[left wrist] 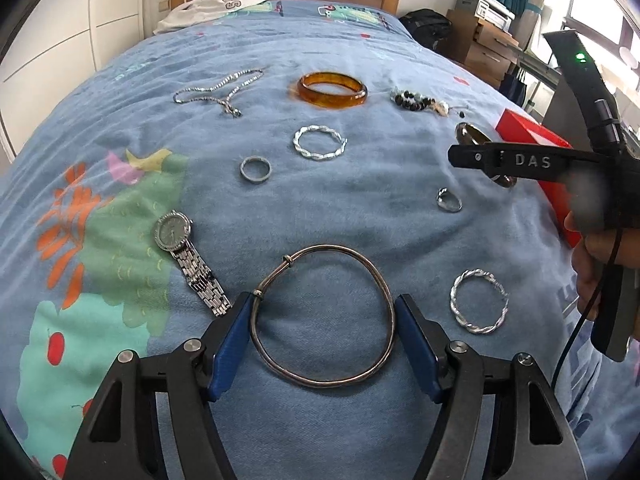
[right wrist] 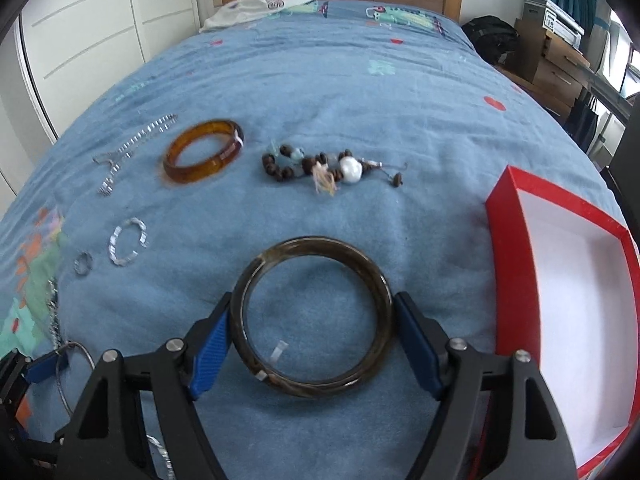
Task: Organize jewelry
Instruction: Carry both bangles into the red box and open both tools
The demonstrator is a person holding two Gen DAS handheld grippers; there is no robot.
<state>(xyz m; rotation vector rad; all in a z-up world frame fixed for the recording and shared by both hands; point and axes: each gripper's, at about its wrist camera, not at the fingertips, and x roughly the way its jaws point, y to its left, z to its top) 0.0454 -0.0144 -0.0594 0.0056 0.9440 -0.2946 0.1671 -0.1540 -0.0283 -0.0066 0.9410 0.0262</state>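
2 bangles sit between our tongs on the blue bedspread (right wrist: 360,92): the left tongs (left wrist: 324,312) touch the thin silver wire bangle (left wrist: 323,314) across its width, and the right tongs (right wrist: 312,316) pinch the dark glossy bangle (right wrist: 312,316) at its left and right sides, just beside the open red box (right wrist: 560,280). We judge the wire bangle light and springy, so it may flex or deform under a squeeze, while the dark bangle looks rigid, smooth, slippery and possibly brittle. Both are best gripped gently across the widest part of the ring.
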